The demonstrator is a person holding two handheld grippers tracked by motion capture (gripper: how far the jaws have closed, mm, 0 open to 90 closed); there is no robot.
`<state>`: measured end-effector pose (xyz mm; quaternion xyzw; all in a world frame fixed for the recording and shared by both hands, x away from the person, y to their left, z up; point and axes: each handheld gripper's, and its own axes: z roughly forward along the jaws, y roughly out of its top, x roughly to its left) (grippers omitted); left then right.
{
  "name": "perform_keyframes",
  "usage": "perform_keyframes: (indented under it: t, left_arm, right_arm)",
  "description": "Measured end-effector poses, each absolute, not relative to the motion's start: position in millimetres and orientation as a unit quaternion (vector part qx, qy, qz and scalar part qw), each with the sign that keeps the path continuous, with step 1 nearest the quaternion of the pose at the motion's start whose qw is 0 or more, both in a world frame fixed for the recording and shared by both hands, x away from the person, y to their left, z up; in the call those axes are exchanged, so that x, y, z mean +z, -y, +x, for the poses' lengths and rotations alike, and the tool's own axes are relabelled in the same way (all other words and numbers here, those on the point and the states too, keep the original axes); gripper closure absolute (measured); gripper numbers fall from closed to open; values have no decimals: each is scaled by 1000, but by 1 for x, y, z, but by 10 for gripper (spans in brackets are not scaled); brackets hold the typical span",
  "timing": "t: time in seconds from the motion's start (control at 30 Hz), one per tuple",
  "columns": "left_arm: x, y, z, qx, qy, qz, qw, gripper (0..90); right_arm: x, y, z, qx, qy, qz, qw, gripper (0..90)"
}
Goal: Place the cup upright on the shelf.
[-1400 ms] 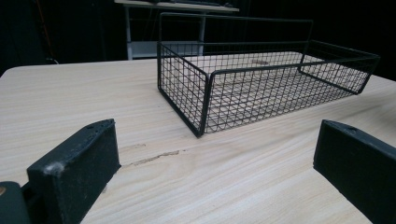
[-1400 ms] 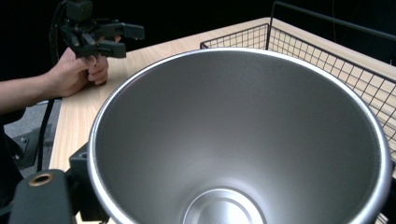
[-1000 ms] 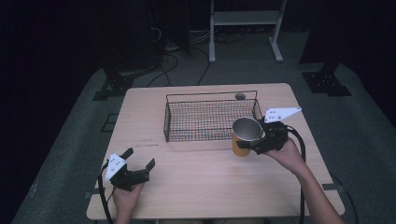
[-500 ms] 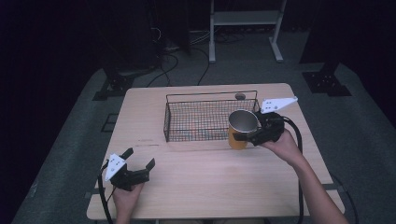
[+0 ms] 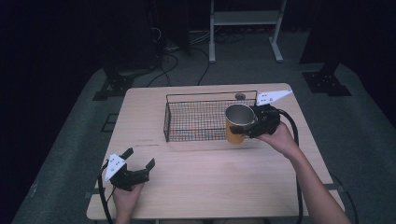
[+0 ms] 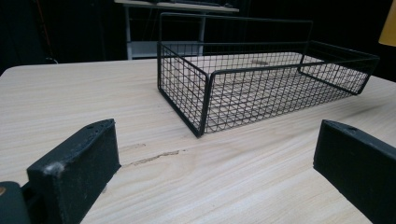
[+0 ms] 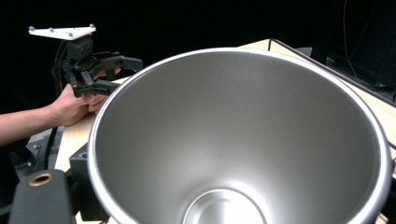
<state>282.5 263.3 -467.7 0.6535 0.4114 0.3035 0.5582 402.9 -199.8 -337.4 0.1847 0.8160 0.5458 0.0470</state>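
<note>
Mug [image 5: 238, 123] in right gripper [image 5: 246, 130], above wire basket [image 5: 196, 122].

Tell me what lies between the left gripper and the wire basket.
Nothing: in the left gripper view, bare wooden table runs from the open left gripper to the wire basket. The high view shows the same bare stretch.

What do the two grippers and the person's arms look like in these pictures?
Both the left gripper and the right gripper are black, with two blocky, flat-faced jaws. Each carries a pale three-cornered plate on top and trails a black cable. The forearms are bare, with no sleeves in sight.
</note>
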Motion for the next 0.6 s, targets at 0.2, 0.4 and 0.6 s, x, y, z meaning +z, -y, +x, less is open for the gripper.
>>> perform_keyframes:
  t: [0.2, 0.4, 0.6]
  left_arm:
    - [-468, -264, 283, 303, -411, 653, 559, 0]
    - [-468, -264, 283, 303, -411, 653, 560, 0]
    - [-468, -264, 283, 302, -411, 653, 559, 0]
  right_arm:
    - [-333, 194, 412, 541, -819, 184, 48, 128]
    - [-326, 190, 417, 541, -819, 181, 54, 128]
    - [-316, 185, 426, 539, -821, 180, 56, 128]
